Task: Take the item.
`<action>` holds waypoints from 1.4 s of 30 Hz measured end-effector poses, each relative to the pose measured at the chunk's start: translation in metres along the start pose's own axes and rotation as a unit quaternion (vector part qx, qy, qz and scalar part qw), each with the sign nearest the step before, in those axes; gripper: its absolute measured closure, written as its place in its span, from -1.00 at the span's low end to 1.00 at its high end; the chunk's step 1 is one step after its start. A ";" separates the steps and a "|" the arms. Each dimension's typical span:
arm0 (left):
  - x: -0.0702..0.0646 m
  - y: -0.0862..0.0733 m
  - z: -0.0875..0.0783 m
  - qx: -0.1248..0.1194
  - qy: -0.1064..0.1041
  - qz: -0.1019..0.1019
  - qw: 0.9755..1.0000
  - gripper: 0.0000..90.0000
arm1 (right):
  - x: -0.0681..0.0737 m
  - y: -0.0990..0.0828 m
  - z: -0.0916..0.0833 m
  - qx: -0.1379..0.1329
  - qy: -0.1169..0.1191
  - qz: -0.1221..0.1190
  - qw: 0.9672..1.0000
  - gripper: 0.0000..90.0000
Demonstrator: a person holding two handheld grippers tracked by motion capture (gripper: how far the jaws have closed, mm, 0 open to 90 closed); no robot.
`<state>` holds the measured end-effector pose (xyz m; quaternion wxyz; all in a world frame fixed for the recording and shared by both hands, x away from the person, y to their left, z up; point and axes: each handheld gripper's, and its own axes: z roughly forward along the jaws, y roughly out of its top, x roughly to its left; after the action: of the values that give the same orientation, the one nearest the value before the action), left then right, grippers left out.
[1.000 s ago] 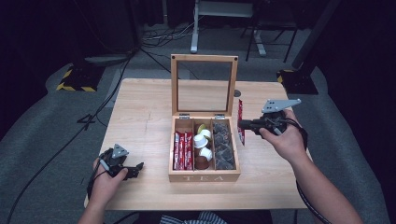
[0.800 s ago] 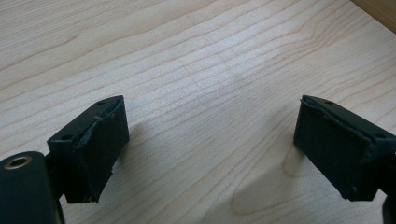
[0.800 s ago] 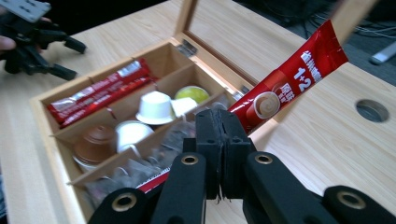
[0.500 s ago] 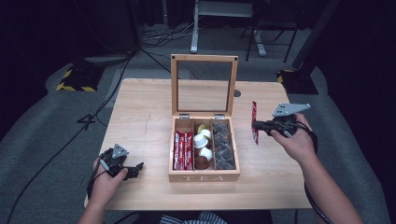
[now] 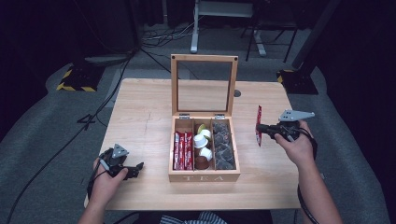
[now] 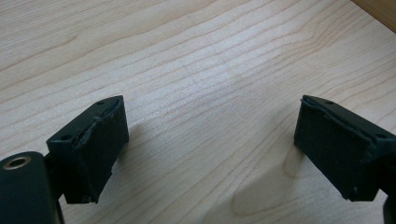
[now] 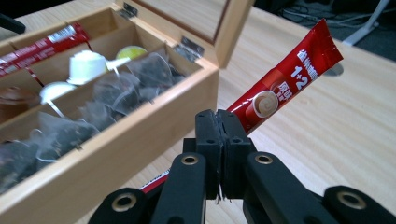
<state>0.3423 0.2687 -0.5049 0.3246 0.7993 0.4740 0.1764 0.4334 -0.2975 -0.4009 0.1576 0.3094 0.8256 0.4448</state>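
We had the tea box (image 5: pixel 204 176) at table (image 5: pixel 144 116) centre, lid (image 5: pixel 203 85) upright at its 12 o'clock edge. In it: sachets (image 5: pixel 183 150) at 9, capsules (image 5: pixel 201 148) mid, tea bags (image 5: pixel 223 148) at 3. Right gripper (image 5: pixel 259 129) sat at the box's 3 o'clock, holding a sachet (image 5: pixel 258 125) upright above the table. Left gripper (image 5: pixel 135 169) was at 8, near the front edge.

From my high view the print on the red sachet (image 5: pixel 258 125) is too small for me to read, and its middle is hidden between the pads of the right tool (image 5: pixel 259 129). In my right gripper view the wooden box (image 7: pixel 140 140) is cut off at the left edge, and my left gripper view catches just a sliver of it at the upper right corner.
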 end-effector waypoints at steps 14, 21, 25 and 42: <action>0.000 0.000 0.000 0.001 0.000 0.002 1.000 -0.77 | -0.019 -0.034 0.012 0.051 -0.025 0.026 0.998 0.98; 0.000 0.000 0.000 0.001 0.001 0.002 1.000 -0.77 | -0.028 -0.050 0.015 0.072 -0.022 0.048 0.996 0.97; 0.000 0.000 0.000 0.001 0.000 0.001 1.000 -0.77 | -0.030 -0.054 0.016 0.082 -0.014 0.066 0.994 0.97; 0.000 0.000 0.000 0.001 0.000 0.002 1.000 -0.77 | -0.031 -0.067 0.032 0.141 -0.019 0.131 0.981 0.86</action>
<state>0.3424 0.2688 -0.5048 0.3229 0.8005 0.4729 0.1767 0.4497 -0.3250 -0.4747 0.0685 0.4425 0.8292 0.3346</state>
